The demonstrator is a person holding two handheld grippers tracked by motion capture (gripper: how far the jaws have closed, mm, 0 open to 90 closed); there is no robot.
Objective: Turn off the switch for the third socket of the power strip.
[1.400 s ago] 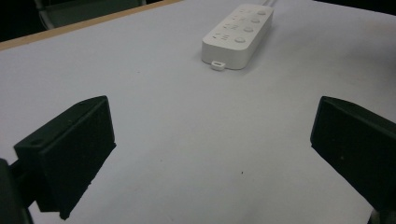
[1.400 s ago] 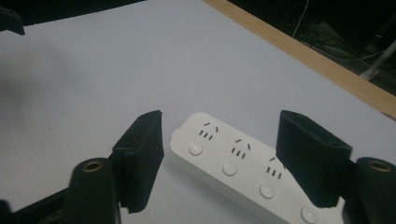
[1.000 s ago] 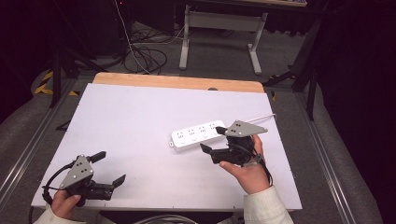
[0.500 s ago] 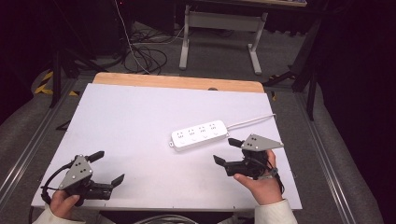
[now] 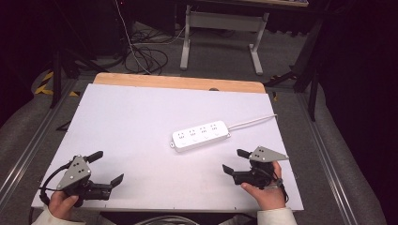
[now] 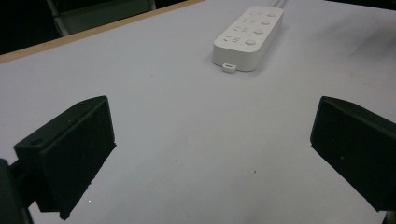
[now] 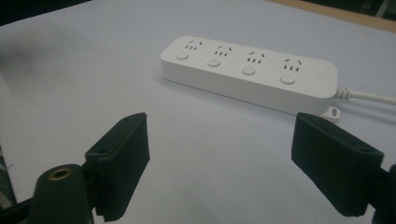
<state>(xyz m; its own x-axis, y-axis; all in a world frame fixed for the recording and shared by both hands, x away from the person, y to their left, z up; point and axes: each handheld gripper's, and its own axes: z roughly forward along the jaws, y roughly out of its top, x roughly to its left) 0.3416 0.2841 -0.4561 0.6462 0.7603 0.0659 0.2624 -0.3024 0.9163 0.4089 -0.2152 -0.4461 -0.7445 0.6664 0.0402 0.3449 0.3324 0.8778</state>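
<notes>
I record the right hand-held gripper (image 5: 236,161) released, its jaws spread wide with nothing between them, held low over the bench (image 5: 141,122) in the person's right hand (image 5: 264,192). It sits just on the near side of the power strip (image 5: 201,135), close to it but apart, pointing toward its long flank. In the right gripper view the power strip (image 7: 247,72) lies flat beyond the jaws, four sockets and four round buttons facing up.

I record the left hand-held gripper (image 5: 107,167) likewise released, jaws wide and empty, held by the left hand (image 5: 62,205) well away from the power strip, at the near left corner of the bench. In the left gripper view the power strip (image 6: 250,35) shows far ahead, its short end with a small tab turned toward that gripper.

The power strip rests on the white surface, right of the middle, lying at a slant. Its white cable (image 5: 253,121) runs from its right end to the right edge of the bench. A bare wooden strip (image 5: 178,83) borders the bench on the side beyond the power strip.
</notes>
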